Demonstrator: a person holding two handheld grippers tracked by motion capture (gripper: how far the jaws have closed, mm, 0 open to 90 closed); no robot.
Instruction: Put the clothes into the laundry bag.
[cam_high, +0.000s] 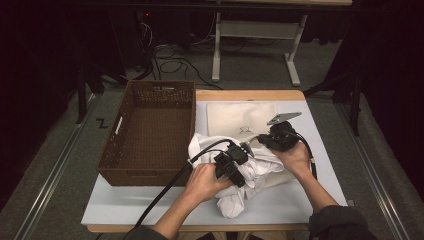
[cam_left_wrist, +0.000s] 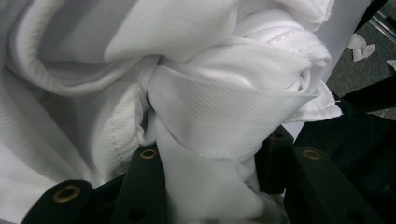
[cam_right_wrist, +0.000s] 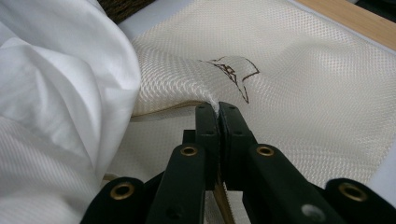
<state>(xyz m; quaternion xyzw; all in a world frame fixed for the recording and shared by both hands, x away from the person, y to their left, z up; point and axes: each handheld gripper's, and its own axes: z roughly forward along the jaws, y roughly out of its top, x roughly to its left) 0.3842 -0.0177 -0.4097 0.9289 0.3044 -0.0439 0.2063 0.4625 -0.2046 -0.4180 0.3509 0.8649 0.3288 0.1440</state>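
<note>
A crumpled white garment (cam_high: 231, 200) lies at the table's middle, partly over a cream mesh bag (cam_high: 240, 117) with a small brown emblem. My left gripper (cam_high: 243, 179) is shut on a bunched fold of the garment (cam_left_wrist: 219, 107), and the cloth fills the gap between the jaws of the left gripper (cam_left_wrist: 211, 156). My right gripper (cam_high: 251, 145) is shut on the raised edge of the cream bag (cam_right_wrist: 289, 88). Its jaws meet on the thin hem at the right gripper's tips (cam_right_wrist: 217, 110), and the white garment (cam_right_wrist: 56, 93) bulges just to their left.
A brown woven basket (cam_high: 160, 86) stands at the table's left, close to the garment. A pale blue mat (cam_high: 300, 200) covers the wooden table. Cables trail from both grippers toward the front edge. Beyond the table are a metal stand and floor cables.
</note>
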